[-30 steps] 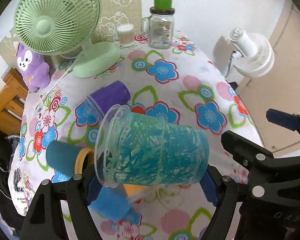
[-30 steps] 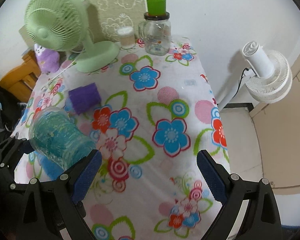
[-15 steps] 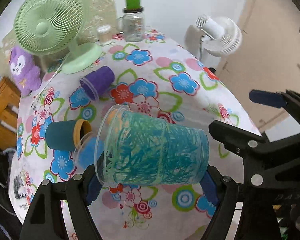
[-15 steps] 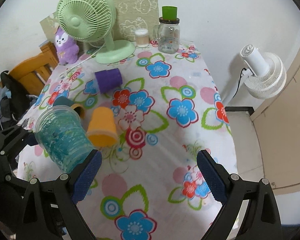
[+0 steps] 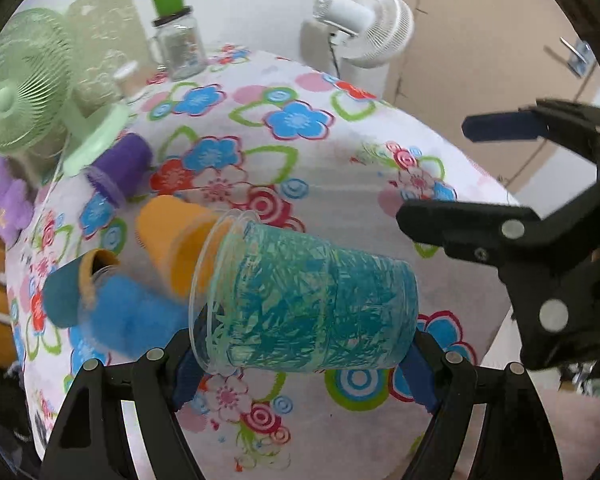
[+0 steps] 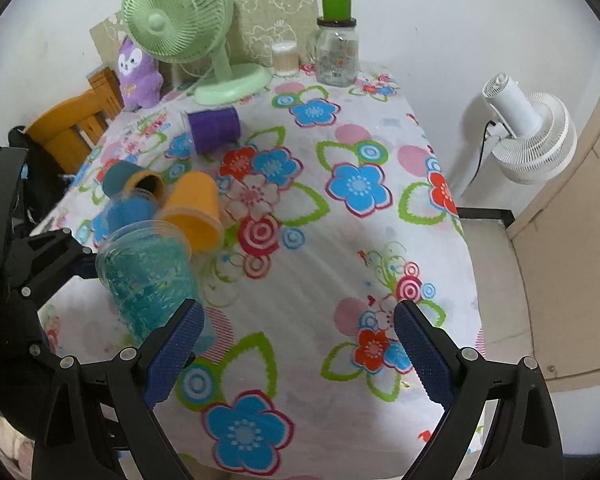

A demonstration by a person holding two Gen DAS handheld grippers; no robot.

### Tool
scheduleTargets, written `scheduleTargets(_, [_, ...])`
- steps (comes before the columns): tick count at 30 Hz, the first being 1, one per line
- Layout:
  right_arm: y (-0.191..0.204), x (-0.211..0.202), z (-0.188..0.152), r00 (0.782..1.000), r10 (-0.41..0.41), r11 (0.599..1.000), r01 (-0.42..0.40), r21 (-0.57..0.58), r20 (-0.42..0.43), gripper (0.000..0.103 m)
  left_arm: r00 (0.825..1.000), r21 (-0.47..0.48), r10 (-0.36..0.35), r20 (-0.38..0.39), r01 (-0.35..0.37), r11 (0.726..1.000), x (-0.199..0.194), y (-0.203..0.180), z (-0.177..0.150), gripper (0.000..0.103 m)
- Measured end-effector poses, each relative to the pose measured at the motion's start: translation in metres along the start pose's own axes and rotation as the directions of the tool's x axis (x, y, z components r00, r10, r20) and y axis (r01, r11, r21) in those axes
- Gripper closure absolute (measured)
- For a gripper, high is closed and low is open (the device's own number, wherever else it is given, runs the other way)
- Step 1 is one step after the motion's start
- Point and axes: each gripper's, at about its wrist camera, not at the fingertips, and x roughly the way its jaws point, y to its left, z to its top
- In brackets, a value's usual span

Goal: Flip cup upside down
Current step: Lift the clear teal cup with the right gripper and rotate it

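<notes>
My left gripper (image 5: 304,372) is shut on a clear teal-patterned cup (image 5: 304,300) and holds it on its side above the floral table, rim to the left. The same cup (image 6: 148,276) shows at the left of the right wrist view. My right gripper (image 6: 296,356) is open and empty above the table's near part; it also shows at the right of the left wrist view (image 5: 512,184). An orange cup (image 6: 194,208) stands upside down. A purple cup (image 6: 214,126), a dark teal cup (image 6: 130,178) and a blue cup (image 6: 130,210) lie on their sides.
A green desk fan (image 6: 188,28), a purple plush toy (image 6: 136,74), a glass jar with a green lid (image 6: 336,52) and a small container (image 6: 285,59) stand along the back edge. A white floor fan (image 6: 528,136) stands beyond the table's right edge. A wooden chair (image 6: 72,124) is at the left.
Both grippers have pulled back and up from the table. The left gripper still holds the teal cup on its side. The right gripper stays open.
</notes>
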Motion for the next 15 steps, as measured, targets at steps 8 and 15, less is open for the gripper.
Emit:
scheduleTargets(8, [-0.019,0.028,-0.016,1.0,-0.009,1.0,0.009,0.028,-0.029,0.006,1.0,0.061,-0.026,-0.012,0.027,0.998,0.036,-0.011,0.004,0.019])
scheduleTargets(15, [-0.025,0.041,-0.015,0.999,0.004,0.999,-0.003,0.037,-0.033,0.006,0.999,0.081,-0.014,-0.045,0.018,0.997,0.059,-0.01,0.009,0.019])
